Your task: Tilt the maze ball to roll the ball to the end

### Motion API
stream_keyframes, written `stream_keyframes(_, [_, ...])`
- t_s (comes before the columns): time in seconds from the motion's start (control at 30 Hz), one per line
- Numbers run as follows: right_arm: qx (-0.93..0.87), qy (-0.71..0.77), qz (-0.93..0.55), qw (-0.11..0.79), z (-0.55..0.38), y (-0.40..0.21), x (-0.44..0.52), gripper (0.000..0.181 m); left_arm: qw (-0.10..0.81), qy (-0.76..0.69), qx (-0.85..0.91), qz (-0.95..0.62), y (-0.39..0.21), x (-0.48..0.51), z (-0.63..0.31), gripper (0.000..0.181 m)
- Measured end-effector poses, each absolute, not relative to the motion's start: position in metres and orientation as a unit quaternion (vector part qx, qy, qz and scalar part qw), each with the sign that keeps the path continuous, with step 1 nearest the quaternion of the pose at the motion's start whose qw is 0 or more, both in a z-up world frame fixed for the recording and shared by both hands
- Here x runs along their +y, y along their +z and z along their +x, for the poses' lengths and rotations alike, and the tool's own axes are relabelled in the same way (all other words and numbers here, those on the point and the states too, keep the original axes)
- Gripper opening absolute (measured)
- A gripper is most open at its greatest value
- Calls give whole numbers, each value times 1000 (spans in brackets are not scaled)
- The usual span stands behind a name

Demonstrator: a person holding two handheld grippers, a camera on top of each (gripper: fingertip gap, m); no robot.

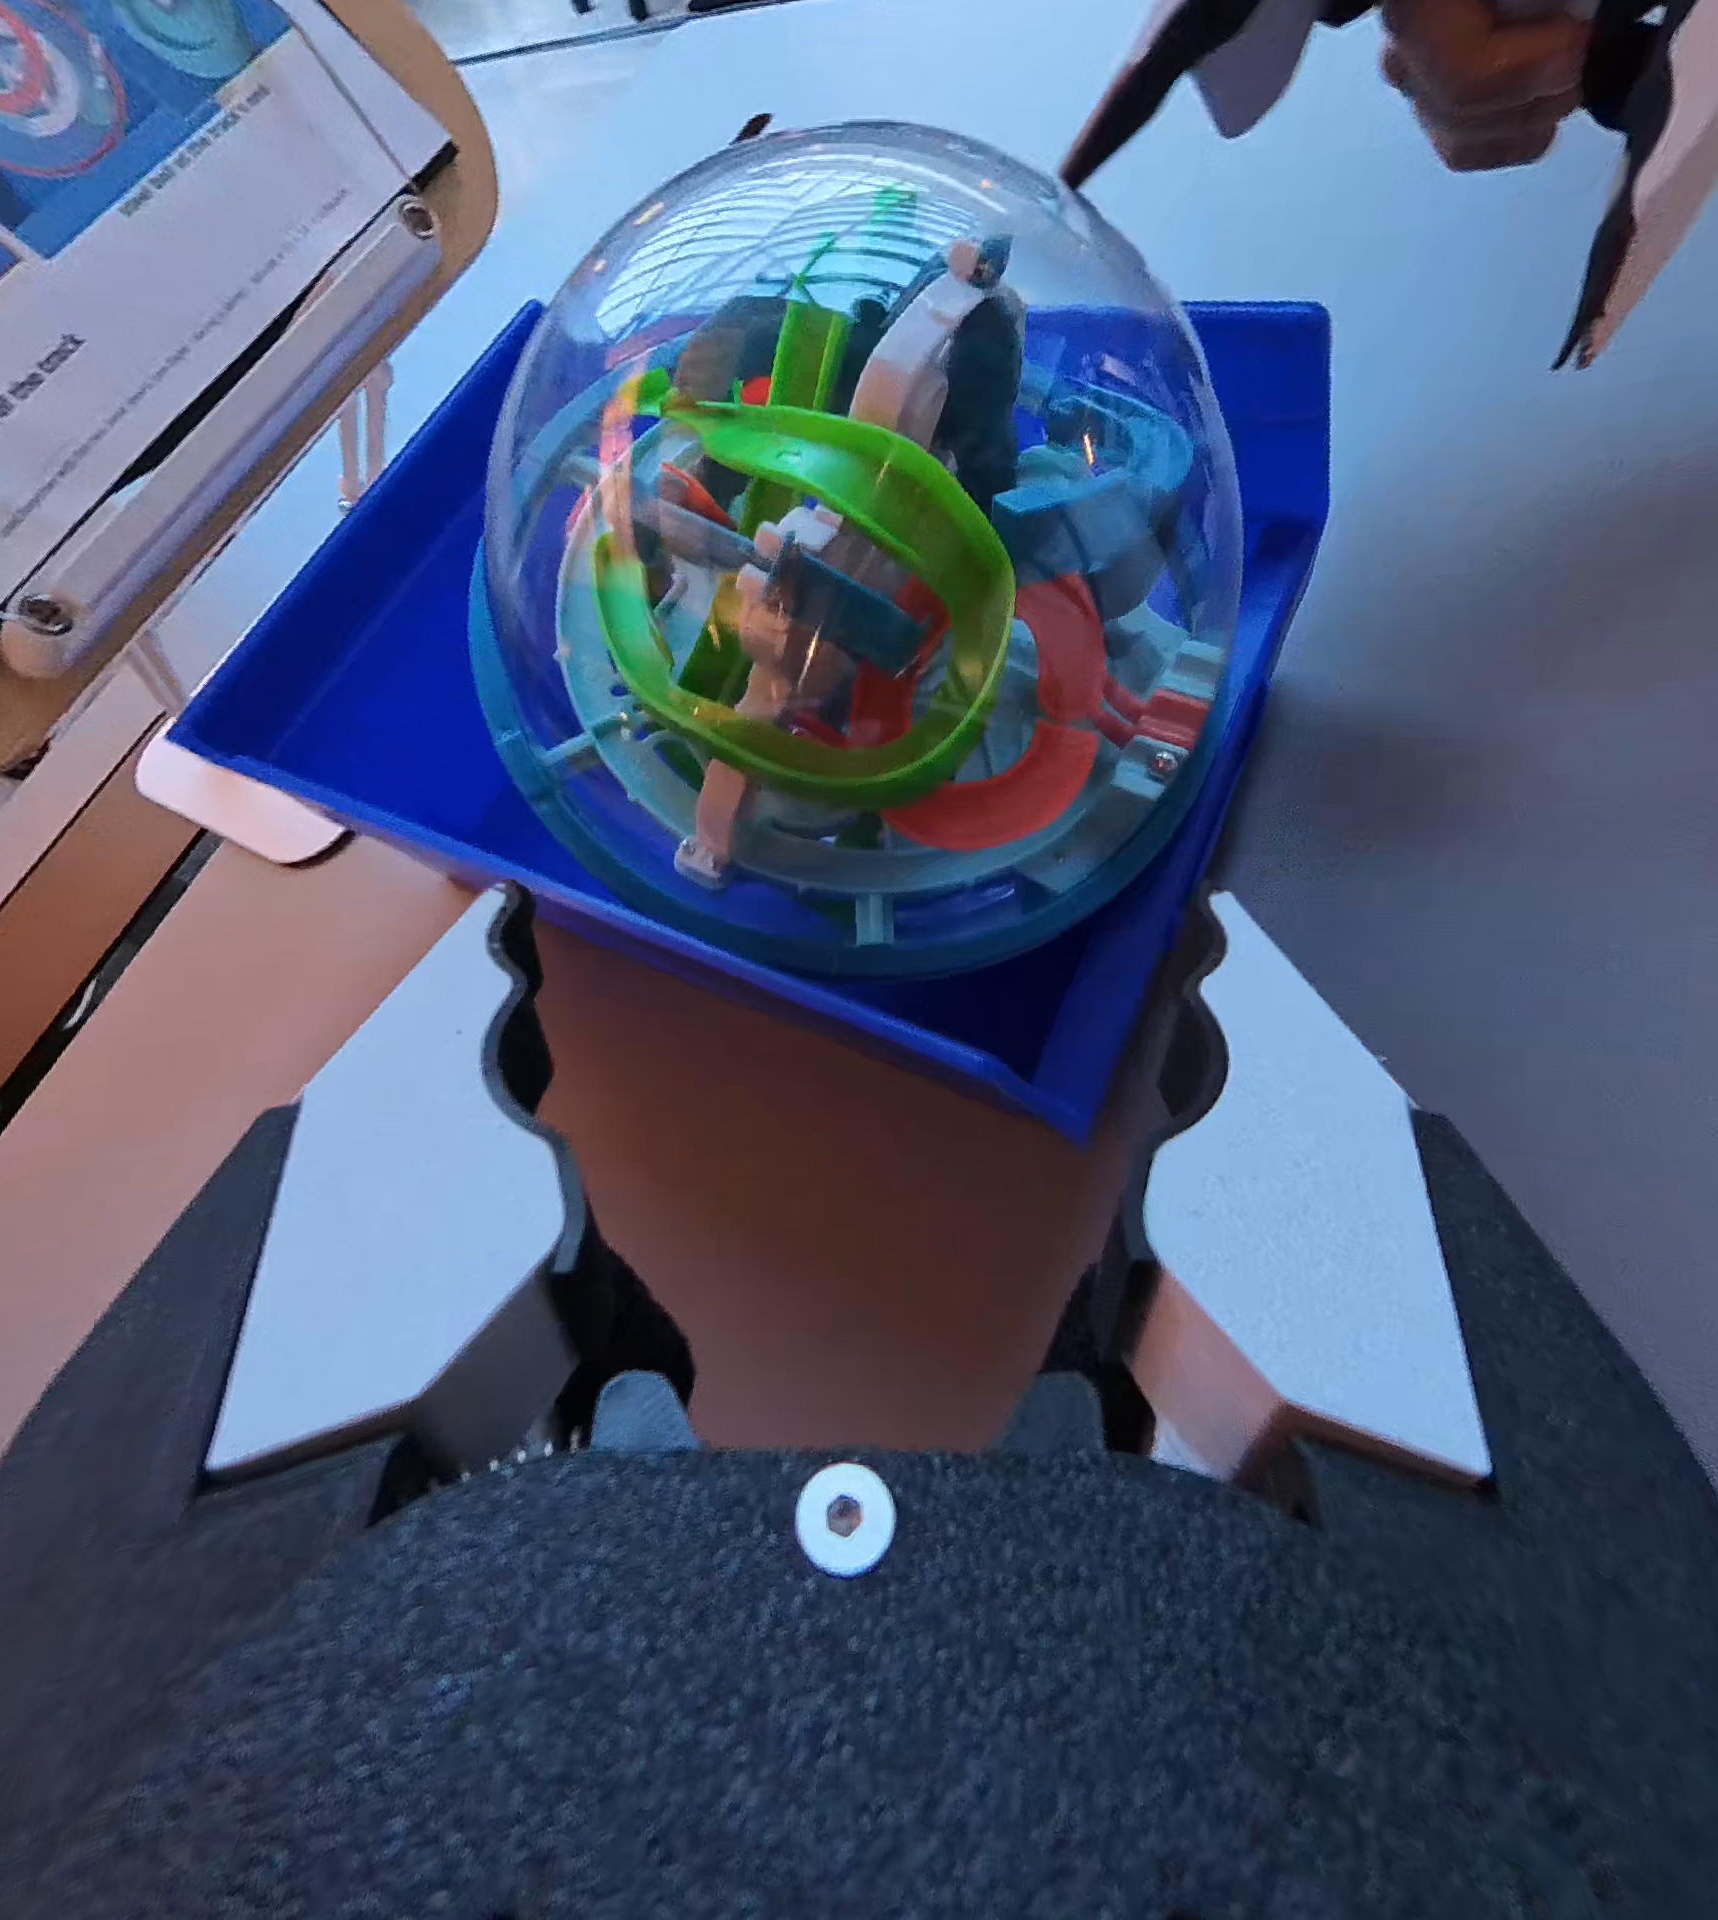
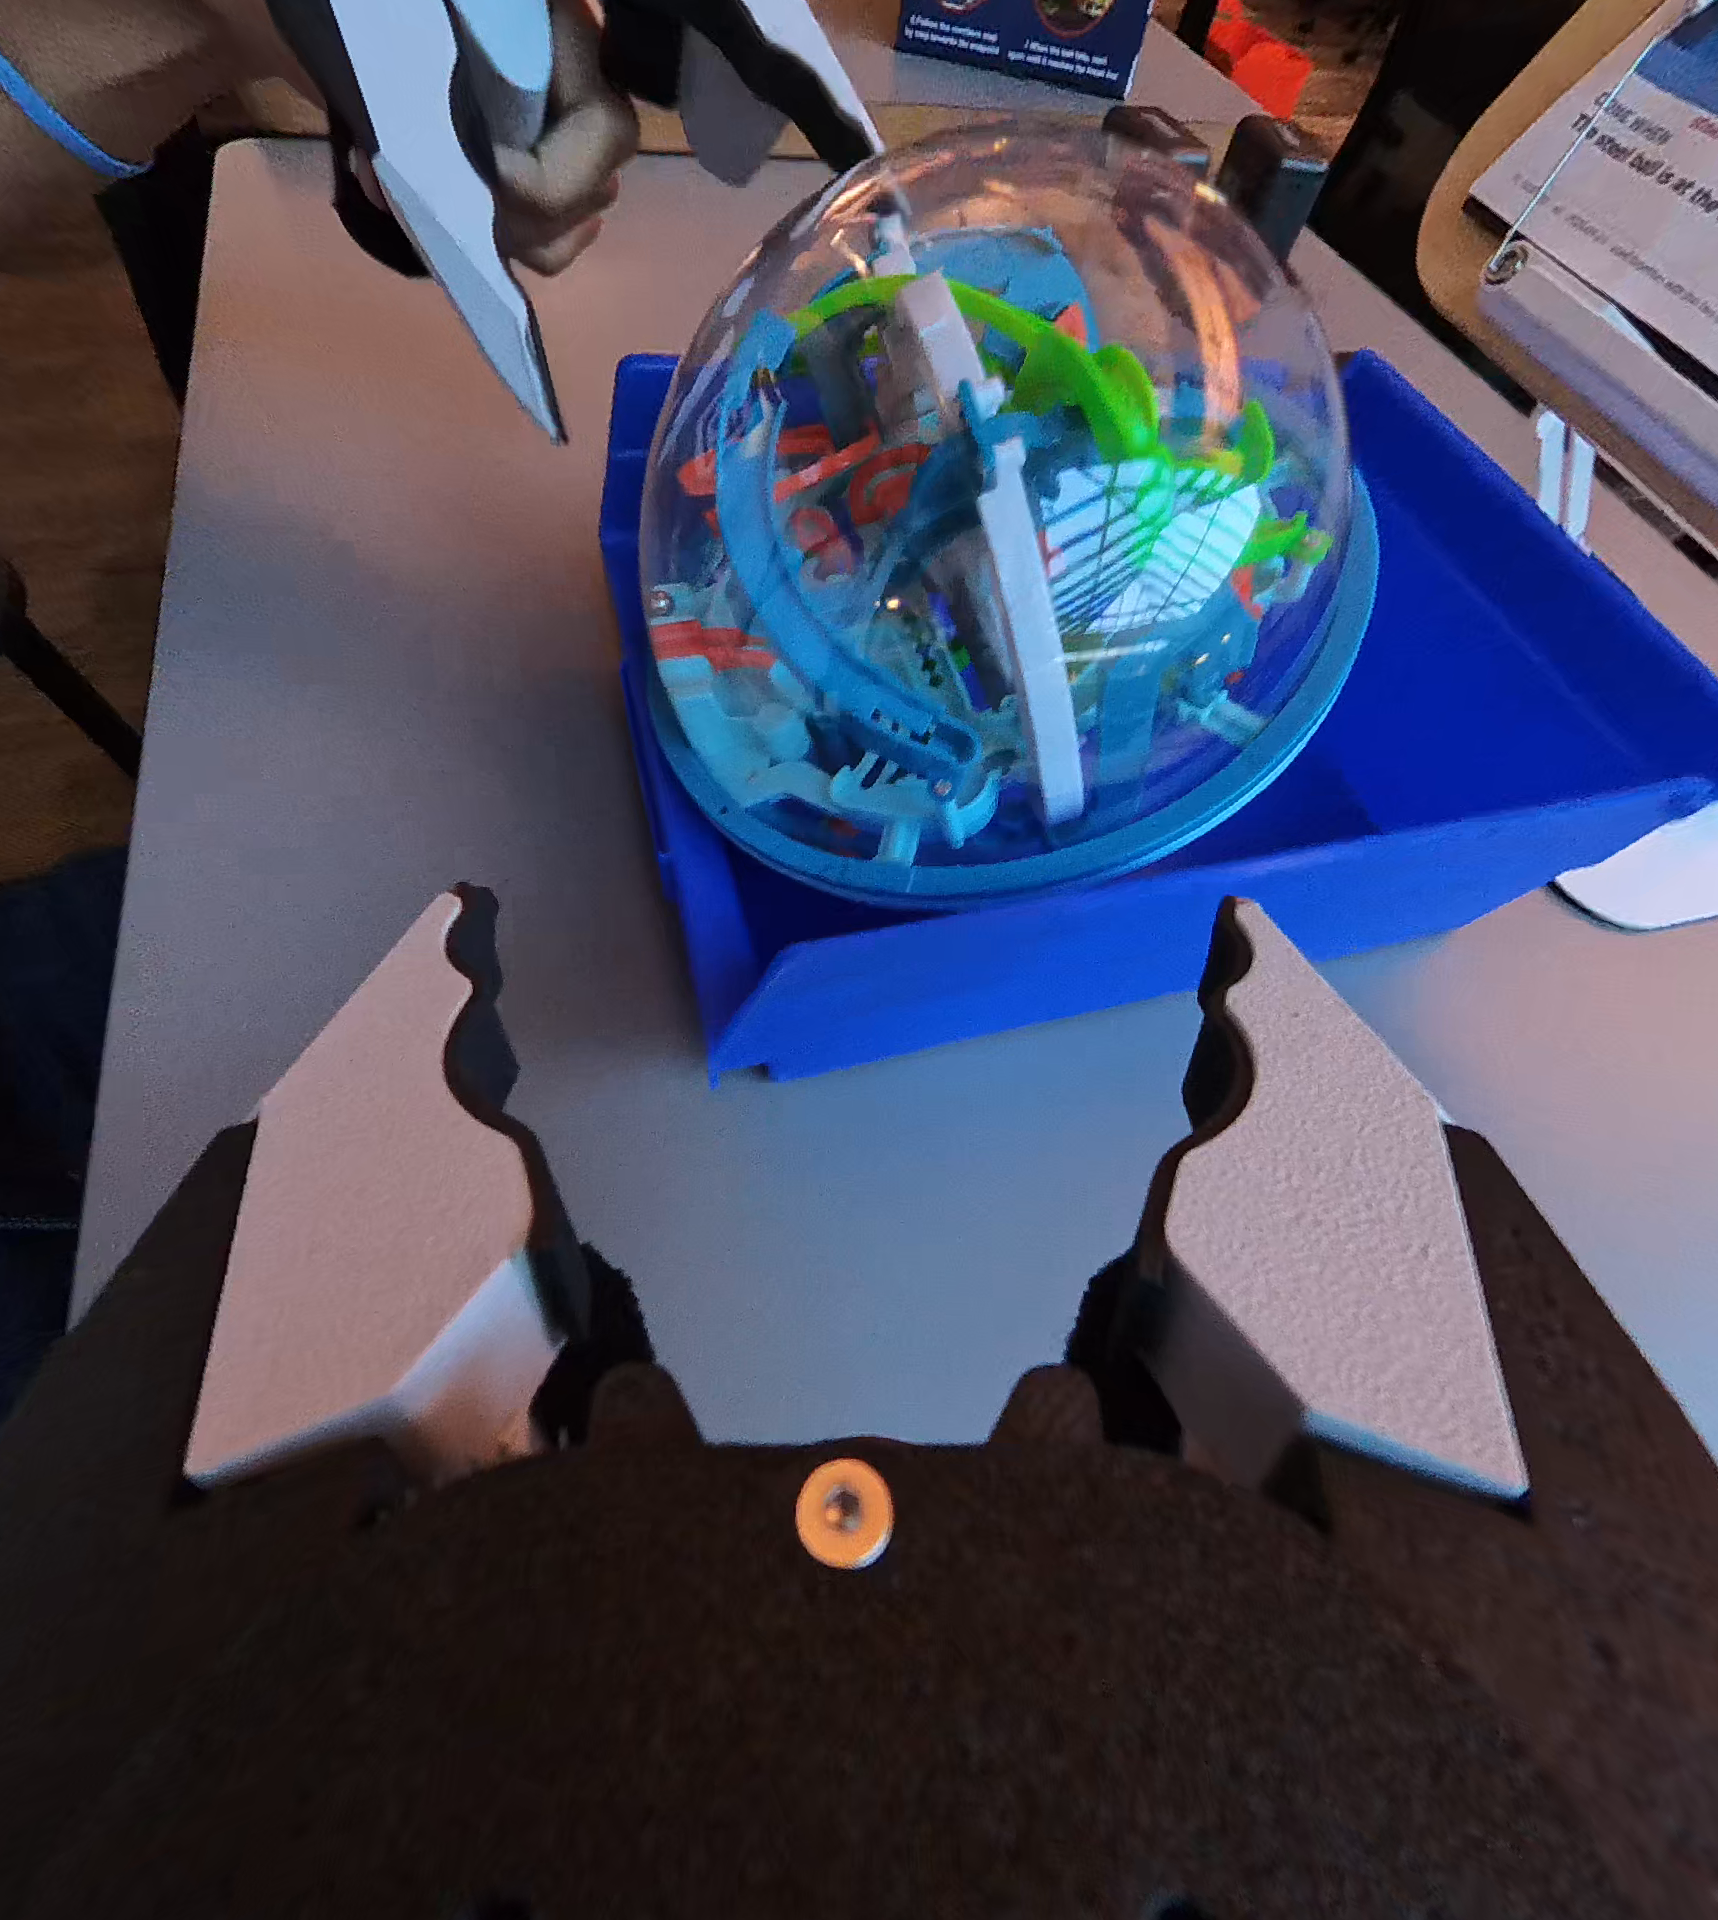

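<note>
The maze ball (image 1: 855, 540) is a clear sphere with green, red and blue tracks inside. It sits in a blue tray (image 1: 367, 675) on the grey table. A small steel ball (image 1: 1164, 766) rests on a track low at the sphere's edge, by a red piece; it also shows in the right wrist view (image 2: 661, 600). My left gripper (image 1: 855, 925) is open, with its tips at the tray's wall. One of its fingers (image 2: 481, 301) hangs over the tray's far left corner. My right gripper (image 2: 850, 914) is open and empty, just in front of the tray (image 2: 1042, 987) that holds the maze ball (image 2: 1000, 499).
A stand with a printed sheet (image 1: 107, 312) stands beside the tray, at the right in the right wrist view (image 2: 1665, 208). A white bracket (image 2: 1686, 862) sits at the tray's corner. The table's left edge (image 2: 159, 623) drops to a brown floor. A hand (image 1: 1478, 94) holds the right gripper.
</note>
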State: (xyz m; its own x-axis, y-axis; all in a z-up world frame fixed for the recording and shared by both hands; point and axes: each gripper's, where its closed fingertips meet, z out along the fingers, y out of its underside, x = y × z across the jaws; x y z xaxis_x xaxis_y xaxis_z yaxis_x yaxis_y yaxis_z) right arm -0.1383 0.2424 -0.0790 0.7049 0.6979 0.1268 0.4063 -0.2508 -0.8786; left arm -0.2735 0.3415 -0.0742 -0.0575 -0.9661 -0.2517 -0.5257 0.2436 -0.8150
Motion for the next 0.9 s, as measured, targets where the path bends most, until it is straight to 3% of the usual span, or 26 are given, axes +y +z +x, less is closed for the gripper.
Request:
stream_keyframes(0.33, [-422, 126, -774, 455, -145, -78, 292, 135, 357, -305, 721, -509, -77, 352, -237, 135])
stream_keyframes(0.53, [-448, 86, -791, 409, -150, -98, 306, 154, 335, -276, 744, -507, -97, 353, -229, 152])
stream_keyframes(0.63, [-453, 73, -798, 390, -148, -99, 309, 154, 332, -268, 748, -509, -101, 353, -226, 158])
stream_keyframes(0.9, [-455, 44, -798, 391, -138, -85, 316, 154, 328, -288, 738, -515, -93, 355, -226, 156])
